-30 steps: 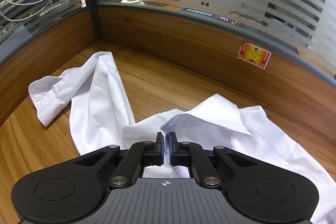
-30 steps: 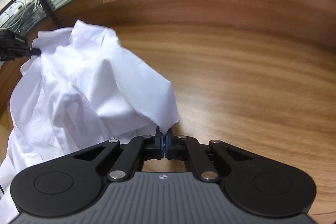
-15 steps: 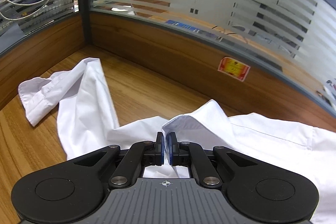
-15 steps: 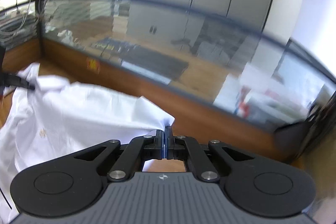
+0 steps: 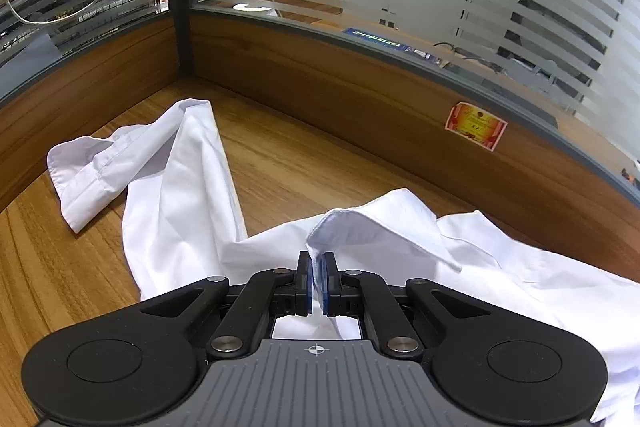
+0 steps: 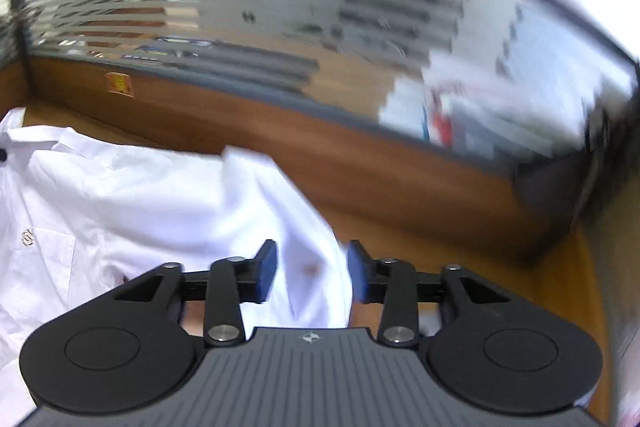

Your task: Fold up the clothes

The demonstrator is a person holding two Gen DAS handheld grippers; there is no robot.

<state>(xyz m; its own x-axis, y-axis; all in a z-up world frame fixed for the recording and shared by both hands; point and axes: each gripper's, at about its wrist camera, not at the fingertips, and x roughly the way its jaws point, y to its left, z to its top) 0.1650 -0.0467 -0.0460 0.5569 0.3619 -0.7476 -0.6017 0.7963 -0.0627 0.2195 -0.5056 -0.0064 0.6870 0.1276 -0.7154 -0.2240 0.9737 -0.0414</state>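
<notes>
Left claw (image 5: 316,285) pinches shirt (image 5: 180,195); right claw (image 6: 312,273) opening.

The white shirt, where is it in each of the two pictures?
Left wrist view: the white shirt spreads over the wooden desk, its sleeve lying at far left, and the left gripper is clamped on its fabric near the collar.
Right wrist view: the shirt fills the left half, one fold between the right gripper's opening jaws.
Shared landmark: the red and yellow sticker.
</notes>
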